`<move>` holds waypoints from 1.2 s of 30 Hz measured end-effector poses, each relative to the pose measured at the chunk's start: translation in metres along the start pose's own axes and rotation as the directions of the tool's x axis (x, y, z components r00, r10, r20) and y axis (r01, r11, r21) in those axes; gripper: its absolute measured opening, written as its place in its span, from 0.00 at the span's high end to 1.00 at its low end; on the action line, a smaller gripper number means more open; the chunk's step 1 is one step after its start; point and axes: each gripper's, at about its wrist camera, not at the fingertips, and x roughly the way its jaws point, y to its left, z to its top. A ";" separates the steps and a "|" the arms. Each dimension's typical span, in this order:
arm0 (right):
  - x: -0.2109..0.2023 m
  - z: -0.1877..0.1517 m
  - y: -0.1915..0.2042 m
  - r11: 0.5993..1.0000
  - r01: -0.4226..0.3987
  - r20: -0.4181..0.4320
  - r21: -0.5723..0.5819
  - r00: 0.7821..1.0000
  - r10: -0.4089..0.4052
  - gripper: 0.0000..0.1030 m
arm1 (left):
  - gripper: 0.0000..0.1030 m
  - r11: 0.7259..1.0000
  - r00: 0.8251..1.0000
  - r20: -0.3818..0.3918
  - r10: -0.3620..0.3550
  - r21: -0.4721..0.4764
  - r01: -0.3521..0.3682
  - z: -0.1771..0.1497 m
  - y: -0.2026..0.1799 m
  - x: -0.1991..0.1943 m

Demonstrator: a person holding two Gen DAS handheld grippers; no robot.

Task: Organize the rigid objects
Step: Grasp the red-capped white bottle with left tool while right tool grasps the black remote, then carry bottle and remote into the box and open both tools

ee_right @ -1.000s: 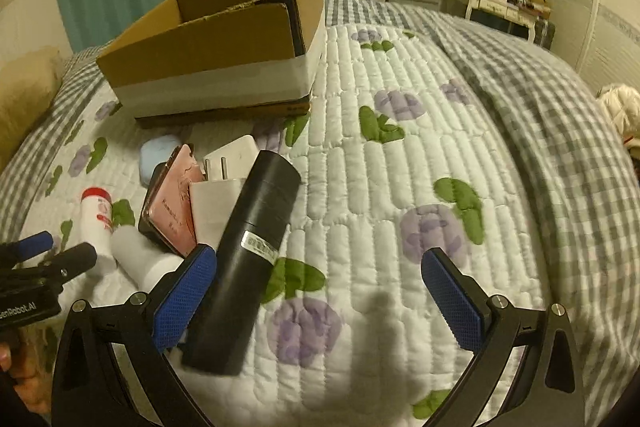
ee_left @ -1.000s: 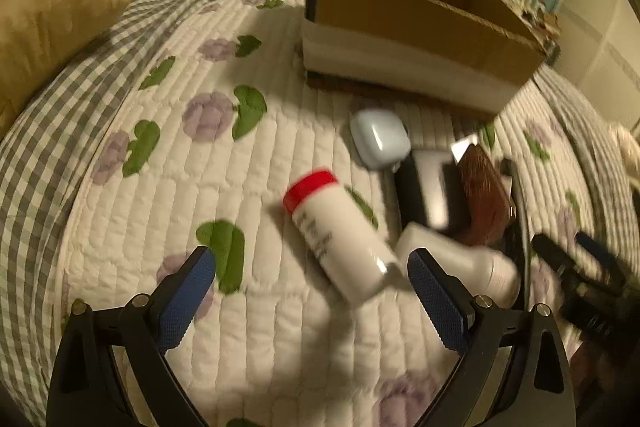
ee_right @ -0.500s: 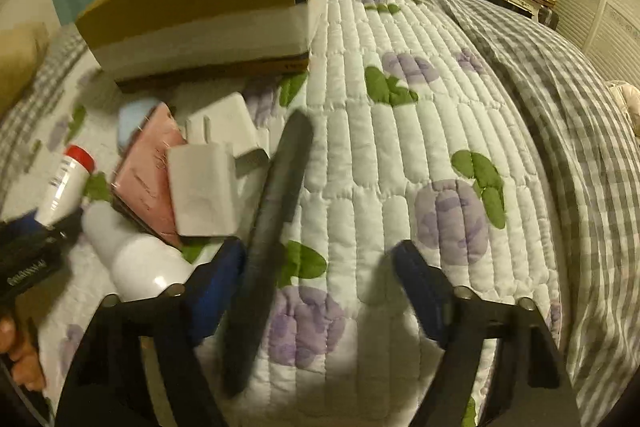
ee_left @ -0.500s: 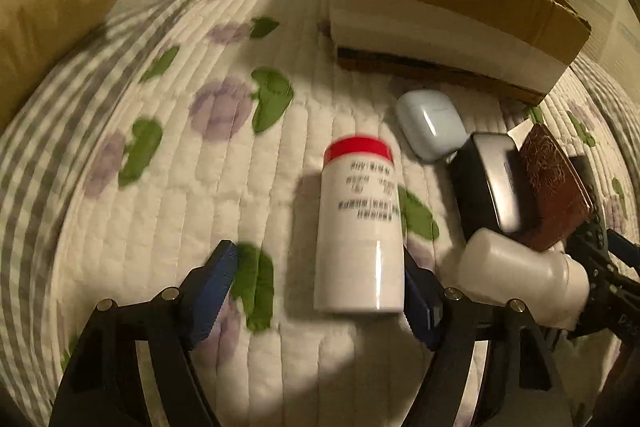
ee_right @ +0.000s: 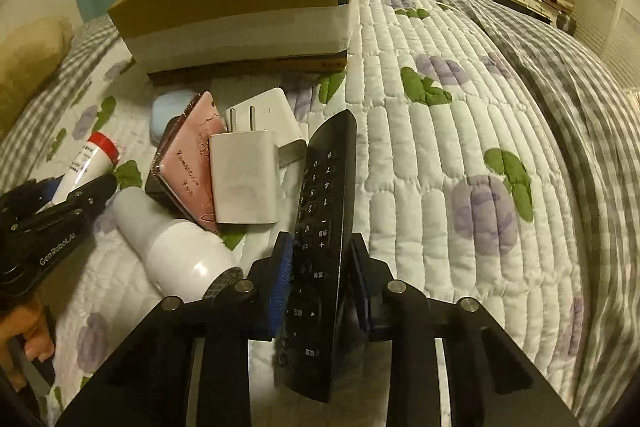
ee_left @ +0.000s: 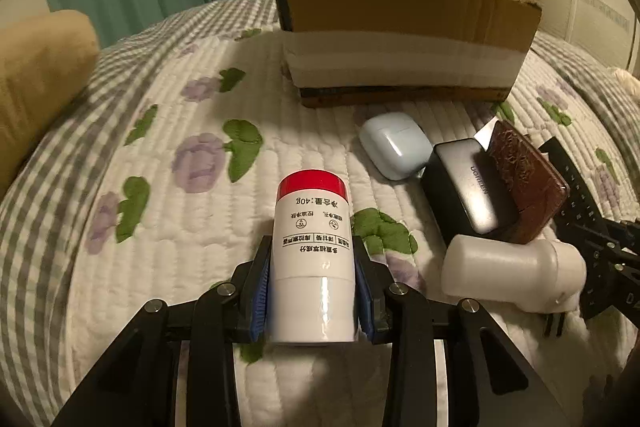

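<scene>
My left gripper (ee_left: 312,267) is shut on a white bottle with a red cap (ee_left: 312,251), its blue pads pressed on both sides; the bottle also shows in the right wrist view (ee_right: 90,163). My right gripper (ee_right: 322,263) is shut on a black remote control (ee_right: 324,227), held on edge with its buttons facing left. An open cardboard box (ee_left: 400,27) stands behind the pile, also in the right wrist view (ee_right: 240,7).
On the quilt lie a light-blue earbud case (ee_left: 394,145), a grey power bank (ee_left: 468,187), a brown wallet (ee_left: 524,183), a plain white bottle (ee_left: 512,271) and two white chargers (ee_right: 244,179). A tan pillow (ee_left: 36,83) lies at the left.
Both grippers moved forward and closed. The left one took hold of the red-capped bottle. The right one took hold of the remote, which now stands on edge.
</scene>
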 end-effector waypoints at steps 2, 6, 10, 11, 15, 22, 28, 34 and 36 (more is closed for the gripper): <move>-0.003 -0.003 0.001 1.000 -0.002 0.005 0.000 1.000 0.002 0.74 | 0.65 1.000 1.000 0.010 0.001 -0.004 -0.001 -0.001 0.002 -0.006; -0.012 -0.007 0.003 1.000 -0.015 0.038 0.010 0.999 0.014 0.77 | 0.65 1.000 0.999 0.031 -0.018 -0.018 0.018 -0.006 0.005 -0.020; -0.029 -0.010 0.010 1.000 -0.018 0.078 0.004 0.997 0.018 0.80 | 0.65 0.999 0.997 0.064 -0.034 -0.035 0.036 -0.009 0.008 -0.040; -0.033 -0.011 0.010 1.000 -0.024 0.086 0.009 0.996 0.024 0.81 | 0.65 0.998 0.997 0.071 -0.037 -0.039 0.040 -0.009 0.009 -0.045; -0.047 -0.014 0.011 0.999 -0.016 0.122 0.030 0.993 0.013 0.81 | 0.65 0.997 0.993 0.103 -0.051 -0.047 0.056 -0.007 0.011 -0.063; -0.091 -0.013 0.017 1.000 -0.003 0.217 0.029 0.976 -0.003 0.81 | 0.65 0.994 0.984 0.153 -0.091 -0.041 0.099 0.001 0.010 -0.097; -0.134 -0.004 0.023 0.999 -0.027 0.325 0.038 0.946 0.013 0.81 | 0.65 0.990 0.972 0.198 -0.129 -0.030 0.138 0.014 0.008 -0.125; -0.168 0.012 0.031 0.999 -0.043 0.407 0.024 0.913 0.030 0.81 | 0.65 0.987 0.952 0.266 -0.150 -0.013 0.159 0.033 0.008 -0.150; -0.175 0.018 0.032 0.999 -0.047 0.423 0.017 0.905 0.035 0.81 | 0.65 0.986 0.944 0.288 -0.160 -0.002 0.168 0.041 0.008 -0.155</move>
